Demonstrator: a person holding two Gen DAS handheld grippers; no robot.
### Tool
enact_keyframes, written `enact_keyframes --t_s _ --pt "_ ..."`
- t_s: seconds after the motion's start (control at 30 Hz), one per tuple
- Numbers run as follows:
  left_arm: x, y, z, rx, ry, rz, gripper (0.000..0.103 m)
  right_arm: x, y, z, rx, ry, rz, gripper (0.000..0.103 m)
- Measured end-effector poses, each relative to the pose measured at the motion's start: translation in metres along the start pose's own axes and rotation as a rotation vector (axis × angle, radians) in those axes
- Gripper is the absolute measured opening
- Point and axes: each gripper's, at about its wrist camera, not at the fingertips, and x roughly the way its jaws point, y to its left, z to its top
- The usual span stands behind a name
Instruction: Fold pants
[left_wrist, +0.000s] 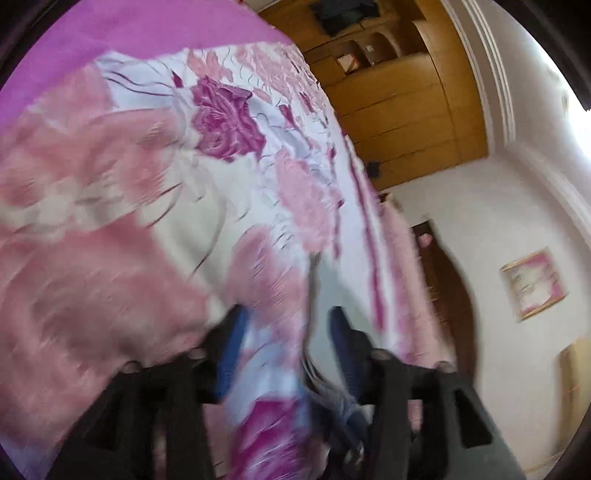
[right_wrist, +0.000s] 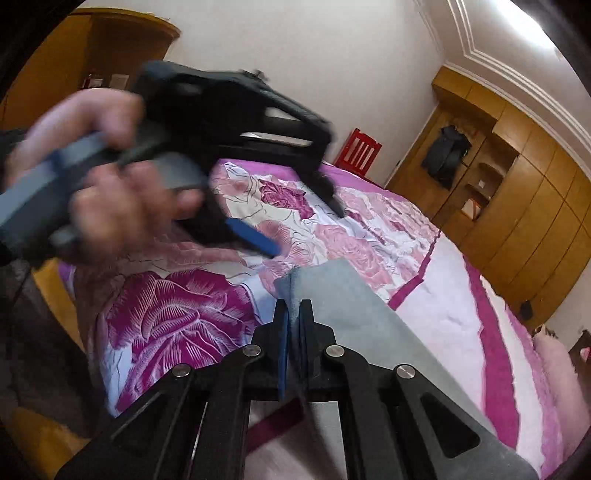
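Bedspread (right_wrist: 177, 310) with pink flowers covers the bed near a wooden wardrobe (right_wrist: 517, 206); right gripper (right_wrist: 294, 314) pinches grey pants (right_wrist: 351, 306), left gripper (left_wrist: 288, 332) gapes.

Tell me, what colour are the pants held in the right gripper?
Grey pants, clearest in the right wrist view.
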Motion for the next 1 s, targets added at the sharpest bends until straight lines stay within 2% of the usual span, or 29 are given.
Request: enact_keyframes --t_s 0.07,0.13,0.2,0.27,0.37,0.43,0.5,0.53,0.57,0.7,0.77,0.8,0.87,0.93,1.0 --pt "0.009 -0.004 0.017 -0.031 0.011 -0.074 0.077 0.003 -0.004 0.009 -0.002 0.007 0.003 0.005" --pt "0.024 -0.012 0.027 -0.057 0.031 -0.101 0.077 -0.002 -0.009 0.009 0.02 0.007 0.009 0.005" --pt "0.034 -0.018 0.025 -0.118 0.017 -0.069 0.076 -0.001 -0.018 0.011 0.055 0.002 0.021 0.006" --pt "0.036 -0.029 0.019 -0.101 0.031 -0.02 0.076 -0.007 -0.02 0.013 0.067 -0.008 0.024 0.006" --pt "0.038 -0.032 0.012 -0.1 0.048 -0.02 0.076 -0.009 -0.021 0.016 0.046 -0.017 0.011 0.006" --pt "0.049 -0.043 0.013 -0.108 0.069 -0.044 0.065 -0.01 -0.021 0.016 0.05 -0.013 0.012 0.006" --pt "0.051 -0.057 0.013 -0.065 0.088 -0.029 0.026 -0.012 -0.022 0.014 0.05 -0.01 0.017 0.006" --pt "0.048 -0.057 0.013 -0.055 0.088 -0.02 0.017 -0.014 -0.022 0.013 0.042 -0.01 0.016 0.006" --pt "0.048 -0.061 0.012 -0.051 0.071 -0.003 0.005 -0.016 -0.024 0.012 0.033 -0.009 0.016 0.006" --pt "0.03 -0.068 0.006 -0.035 0.028 -0.02 0.004 -0.039 -0.039 0.01 0.058 -0.045 0.029 0.006" --pt "0.026 -0.084 0.0 0.012 0.008 -0.024 0.003 -0.053 -0.054 0.009 0.093 -0.068 0.023 0.006" --pt "0.019 -0.101 -0.005 0.065 -0.019 -0.012 0.003 -0.062 -0.065 0.007 0.118 -0.078 0.018 0.006" --pt "0.016 -0.124 -0.013 0.1 -0.052 -0.003 0.003 -0.082 -0.09 0.0 0.184 -0.092 0.01 0.006" --pt "0.016 -0.144 -0.017 0.123 -0.054 -0.017 0.003 -0.098 -0.112 -0.009 0.237 -0.099 -0.013 0.006" --pt "0.025 -0.179 -0.029 0.165 -0.043 0.003 0.003 -0.117 -0.14 -0.026 0.307 -0.1 -0.051 0.006"
